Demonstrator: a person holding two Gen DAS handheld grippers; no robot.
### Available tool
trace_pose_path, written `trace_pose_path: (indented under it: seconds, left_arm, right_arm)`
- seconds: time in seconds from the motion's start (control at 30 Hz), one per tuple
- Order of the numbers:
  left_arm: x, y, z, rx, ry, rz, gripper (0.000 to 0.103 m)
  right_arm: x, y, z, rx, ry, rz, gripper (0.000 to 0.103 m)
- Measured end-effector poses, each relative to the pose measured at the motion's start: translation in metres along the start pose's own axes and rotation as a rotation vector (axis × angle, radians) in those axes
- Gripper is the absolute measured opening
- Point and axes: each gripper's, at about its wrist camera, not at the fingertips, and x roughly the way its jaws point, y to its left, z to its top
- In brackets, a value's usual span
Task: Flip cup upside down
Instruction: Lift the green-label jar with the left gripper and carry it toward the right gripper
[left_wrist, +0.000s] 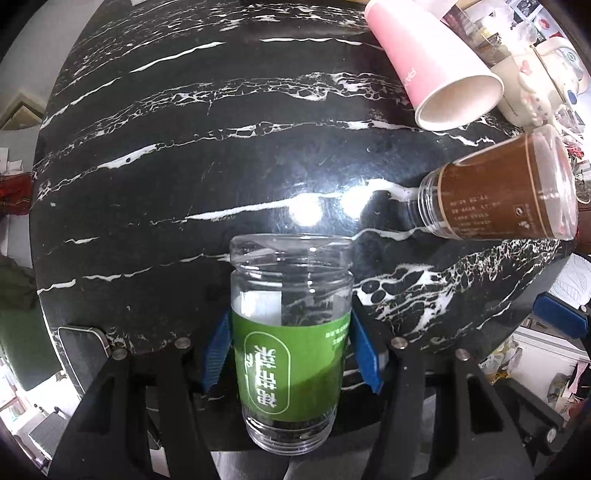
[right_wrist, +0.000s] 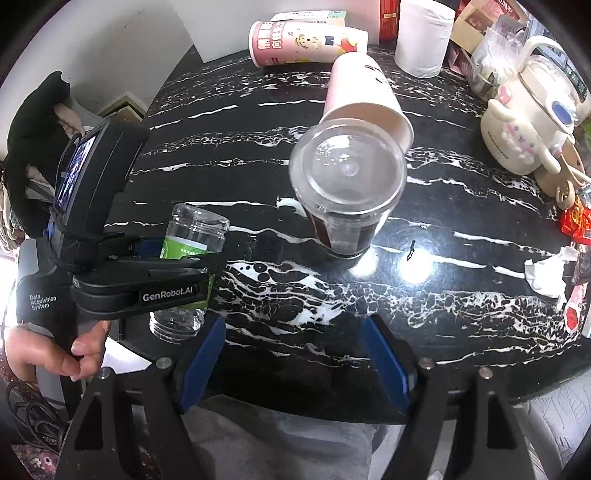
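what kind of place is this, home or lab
Probably a home, at a cluttered dining or kitchen table: a black marble tabletop with a cartoon-decorated electric kettle, a paper towel roll and snack packaging around it.

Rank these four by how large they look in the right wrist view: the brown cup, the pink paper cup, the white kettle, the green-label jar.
1. brown cup, closest to the camera
2. white kettle
3. pink paper cup, partly hidden behind the brown cup, so close to the kettle
4. green-label jar, largely hidden by the left gripper

L wrist cam: close behind green-label jar (left_wrist: 291, 343), facing across desk (left_wrist: 207, 177) | R wrist cam: higher, looking down | shared: desk, brown cup (right_wrist: 345, 195), jar
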Motion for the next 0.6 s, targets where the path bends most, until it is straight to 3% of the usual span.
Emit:
trace_pose_path:
  seconds: [0.37, 0.6]
  left_arm:
    - [0.006, 0.003, 0.011, 0.003, 0.008, 0.021, 0.058]
    - [-0.005, -0.006, 0.015, 0.031, -0.007, 0.058, 0.068]
  right_arm:
    - [0.005, 0.001, 0.005, -0.015, 0.014, -0.002, 0.077]
    - [0.001, 0.003, 0.005, -0.019, 0.011, 0.001, 0.077]
